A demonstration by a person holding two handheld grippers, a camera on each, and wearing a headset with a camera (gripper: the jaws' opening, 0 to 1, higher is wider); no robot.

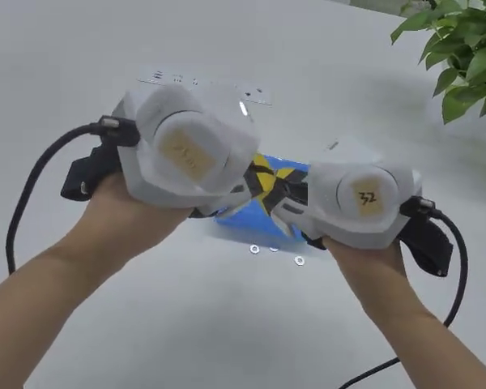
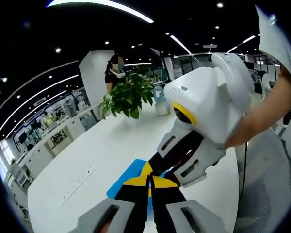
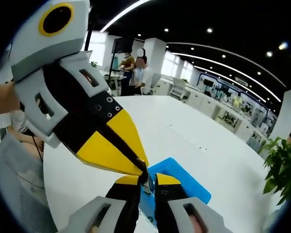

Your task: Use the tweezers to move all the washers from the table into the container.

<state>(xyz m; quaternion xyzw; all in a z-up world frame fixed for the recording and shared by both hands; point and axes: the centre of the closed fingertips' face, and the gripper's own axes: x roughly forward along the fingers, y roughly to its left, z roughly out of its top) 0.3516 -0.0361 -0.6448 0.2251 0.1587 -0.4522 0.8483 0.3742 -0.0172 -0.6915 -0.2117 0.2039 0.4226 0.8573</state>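
Three washers lie in a loose row on the white table, just beside the near edge of the blue container and apart from one another. Both grippers hang over that container and hide most of it in the head view, so its inside cannot be read.

The left gripper and the right gripper point at each other, with their yellow tips meeting above the blue surface. In the right gripper view the left gripper's jaws are pressed together, with just a dark seam between them. The right gripper's jaws stand narrow, with a slim gap. A thin dark sliver sits at their tips, touching the left gripper's point. It is too small to say whether it is the tweezers, or whether the right jaws grip it.

Each gripper is held from below, by the left hand and the right hand. A black cable loops off the left gripper's back end.

A white power strip lies on the table beyond the container, well apart from the washers. A leafy green plant stands at the table's far right corner.

The table is plain, pale and matte. Around it is a large open office, with long strip lights on a dark ceiling, rows of desks and some people standing far off.
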